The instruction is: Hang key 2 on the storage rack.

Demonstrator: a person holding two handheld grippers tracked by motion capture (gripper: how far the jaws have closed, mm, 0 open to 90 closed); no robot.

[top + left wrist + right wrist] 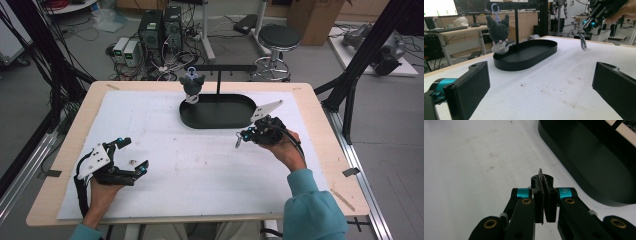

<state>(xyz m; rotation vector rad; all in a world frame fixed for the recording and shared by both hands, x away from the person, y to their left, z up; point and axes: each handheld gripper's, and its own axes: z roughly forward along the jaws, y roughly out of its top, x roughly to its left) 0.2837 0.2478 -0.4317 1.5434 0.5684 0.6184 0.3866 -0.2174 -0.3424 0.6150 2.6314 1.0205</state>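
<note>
A small metal clip (238, 142) dangles just above the white mat, pinched at its top by my right gripper (245, 135), which is shut on it right of centre, near the black oval tray (225, 111). From the left gripper view, that clip (582, 42) hangs below the right gripper (590, 23). The right gripper view has the closed pads (544, 178) with the clip's tip (540, 171) poking out. A dark grey plush toy (192, 86) hangs by its loop from a black stand (225, 67) over the tray's left end. My left gripper (134, 154) rests open at the left, nothing between its fingers.
A white mat (190, 165) covers most of the wooden table (75, 130). A tiny speck (132, 161) lies by the left gripper. Black frame posts (350, 95) stand at the table's sides. On the floor beyond are a stool (279, 37) and computers (160, 25).
</note>
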